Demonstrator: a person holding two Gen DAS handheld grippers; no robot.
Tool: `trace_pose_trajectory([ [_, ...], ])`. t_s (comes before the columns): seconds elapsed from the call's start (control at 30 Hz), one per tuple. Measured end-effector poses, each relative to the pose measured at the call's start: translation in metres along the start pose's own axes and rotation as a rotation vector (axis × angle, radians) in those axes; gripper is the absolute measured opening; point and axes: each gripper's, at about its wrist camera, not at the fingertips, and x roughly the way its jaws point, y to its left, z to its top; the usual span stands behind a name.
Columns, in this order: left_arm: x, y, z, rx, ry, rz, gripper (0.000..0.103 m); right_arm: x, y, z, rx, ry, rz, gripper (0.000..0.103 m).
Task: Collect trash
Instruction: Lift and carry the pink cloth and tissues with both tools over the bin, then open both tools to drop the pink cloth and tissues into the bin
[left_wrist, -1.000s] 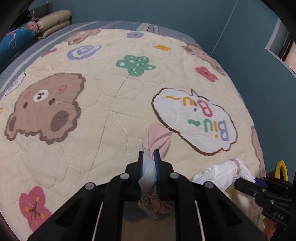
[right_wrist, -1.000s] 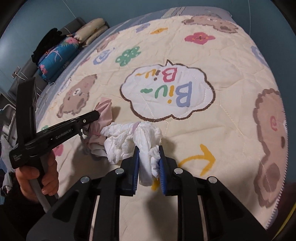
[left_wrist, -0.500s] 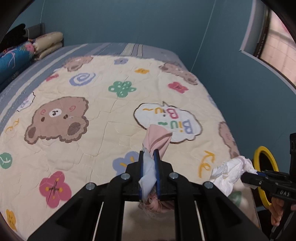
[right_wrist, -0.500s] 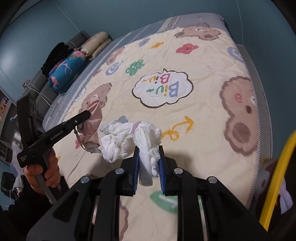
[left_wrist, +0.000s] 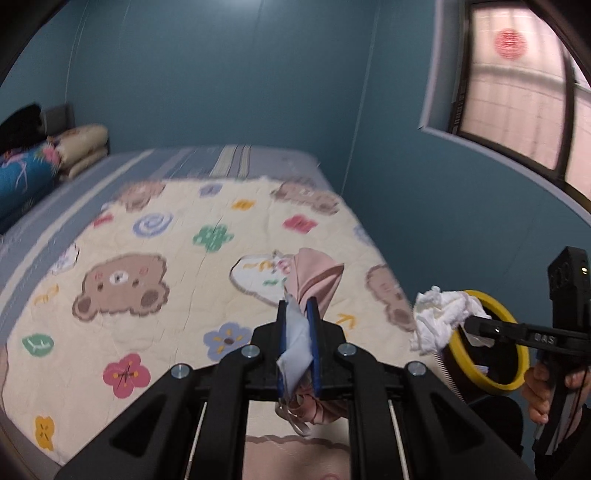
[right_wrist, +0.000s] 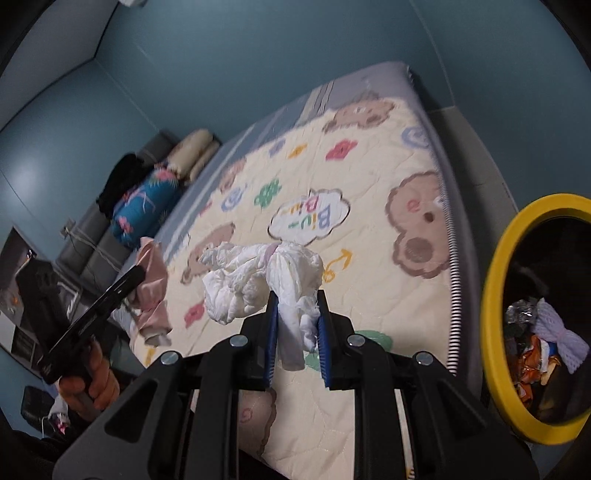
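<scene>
Trash rides clear of the quilt (right_wrist: 369, 229): right gripper (right_wrist: 295, 328) pinching white tissue (right_wrist: 258, 280), left gripper (left_wrist: 299, 343) pinching pink cloth (left_wrist: 314, 277). Yellow-rimmed bin (right_wrist: 495, 266) waits at 3 o'clock, likely for dropping

Dim, bluish indoor light; the window (left_wrist: 517, 88) glows pale and washed out; the quilt (left_wrist: 177, 266) smears with motion blur; fisheye bending curves the walls, and black vignette fills the corners.

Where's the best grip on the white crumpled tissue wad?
Grip the crumpled tissue wad at its twisted waist, coming from below as the right gripper does; that is its narrowest, firmest part, and the loose lobes either side would likely tear or slip.
</scene>
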Motion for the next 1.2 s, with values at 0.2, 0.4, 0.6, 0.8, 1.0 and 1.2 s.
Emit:
trace_pose_trajectory([
  [0.2,-0.032,-0.04,0.009,0.087,-0.078,-0.038,0.009,-0.043,-0.001,0.001,0.008,-0.095,0.004,0.018],
  [0.4,-0.053,-0.084,0.015,0.175,-0.132,-0.088,0.009,-0.084,-0.012,0.004,0.031,-0.198,-0.019,0.018],
  [0.6,-0.055,-0.131,0.022,0.251,-0.155,-0.142,0.009,-0.126,-0.032,0.004,0.062,-0.326,-0.115,0.018],
  [0.8,-0.028,-0.182,0.027,0.315,-0.132,-0.21,0.009,-0.16,-0.066,0.005,0.126,-0.425,-0.254,0.018],
  [1.0,0.032,-0.228,0.028,0.325,-0.033,-0.286,0.009,-0.171,-0.113,0.005,0.227,-0.442,-0.379,0.019],
  [1.2,0.097,-0.262,0.017,0.306,0.094,-0.347,0.01,-0.159,-0.164,0.005,0.325,-0.395,-0.452,0.019],
])
